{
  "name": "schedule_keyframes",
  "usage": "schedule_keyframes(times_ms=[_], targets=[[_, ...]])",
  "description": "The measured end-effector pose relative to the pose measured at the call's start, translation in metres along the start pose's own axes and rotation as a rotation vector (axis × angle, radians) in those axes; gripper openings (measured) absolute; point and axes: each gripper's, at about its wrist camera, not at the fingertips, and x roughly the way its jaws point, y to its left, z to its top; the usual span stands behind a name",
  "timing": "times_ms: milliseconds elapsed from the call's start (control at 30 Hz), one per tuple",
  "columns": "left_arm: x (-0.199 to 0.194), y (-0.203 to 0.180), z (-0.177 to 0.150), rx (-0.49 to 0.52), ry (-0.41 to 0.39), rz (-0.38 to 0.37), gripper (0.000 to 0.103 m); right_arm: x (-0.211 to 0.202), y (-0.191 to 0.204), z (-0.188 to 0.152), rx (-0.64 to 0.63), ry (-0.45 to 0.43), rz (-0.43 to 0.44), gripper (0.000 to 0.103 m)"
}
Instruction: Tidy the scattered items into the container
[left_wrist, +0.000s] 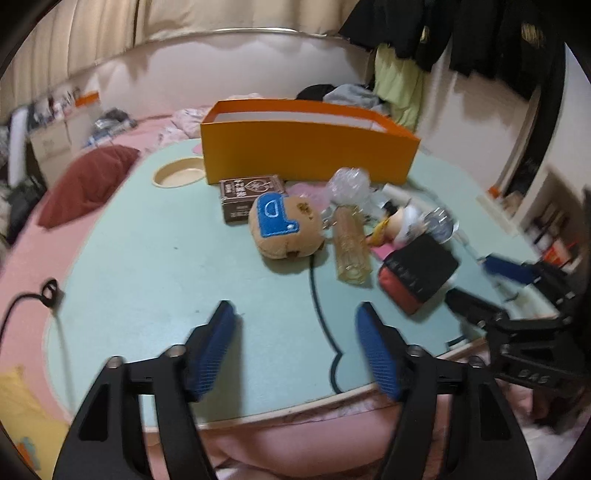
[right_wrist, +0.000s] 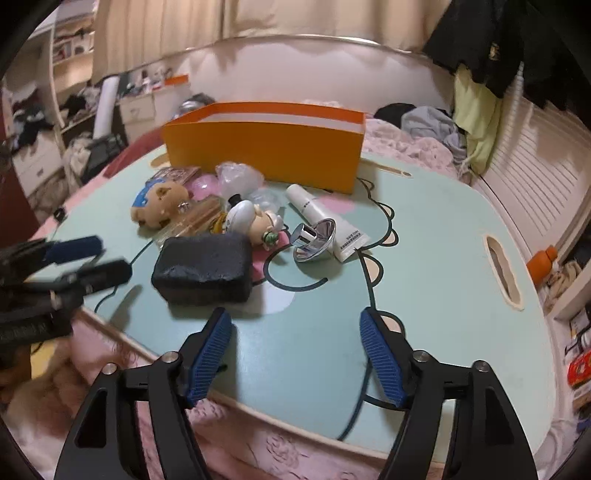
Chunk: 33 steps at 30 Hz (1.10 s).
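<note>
An open orange box (left_wrist: 310, 147) (right_wrist: 266, 147) stands at the back of the teal lap table (left_wrist: 166, 277). In front of it lie a tan plush with a blue patch (left_wrist: 284, 229) (right_wrist: 159, 206), a brown carton (left_wrist: 251, 195), a clear bottle (left_wrist: 351, 247), crumpled plastic (left_wrist: 349, 184), a small figure (right_wrist: 251, 218), a silver cap (right_wrist: 314, 240), a white tube (right_wrist: 325, 218) and a black pouch (right_wrist: 205, 269) (left_wrist: 417, 273). My left gripper (left_wrist: 295, 308) (right_wrist: 112, 256) hovers open over the near table edge, holding nothing. My right gripper (right_wrist: 295, 314) (left_wrist: 469, 277) is open and empty, just short of the pouch.
A round cup recess (left_wrist: 177, 175) sits left of the box, and a slot handle (right_wrist: 502, 269) lies at the table's right end. A maroon cushion (left_wrist: 88, 181), a black cable (left_wrist: 48, 291), pink bedding and piled clothes surround the table. An orange bottle (right_wrist: 541, 264) stands on the right.
</note>
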Motion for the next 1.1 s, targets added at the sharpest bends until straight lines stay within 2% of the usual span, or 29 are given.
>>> schedule_keyframes(times_ms=[33,200,267,633,1100], targets=[[0.0022,-0.0031,-0.0019,0.016,0.0,0.029,0.087,0.0029,-0.0006,-0.0019,0.02,-0.002,0.01,0.103],[0.0047,-0.0024,-0.0054,0.01,-0.018,0.037,0.093,0.0038,0.0014,-0.0053,0.022,-0.024,0.0,0.103],[0.0069,0.0014,-0.0057,-0.007,-0.025,0.055,0.103,0.0037,0.0008,-0.0058,0.022,-0.032,0.002,0.103],[0.0077,0.0003,-0.0049,0.003,-0.031,0.046,0.103,0.0038,0.0016,-0.0058,0.022,-0.036,-0.002,0.103],[0.009,-0.0007,-0.0034,0.018,-0.023,0.034,0.103,0.0033,0.0013,-0.0052,-0.02,-0.04,0.044,0.103]])
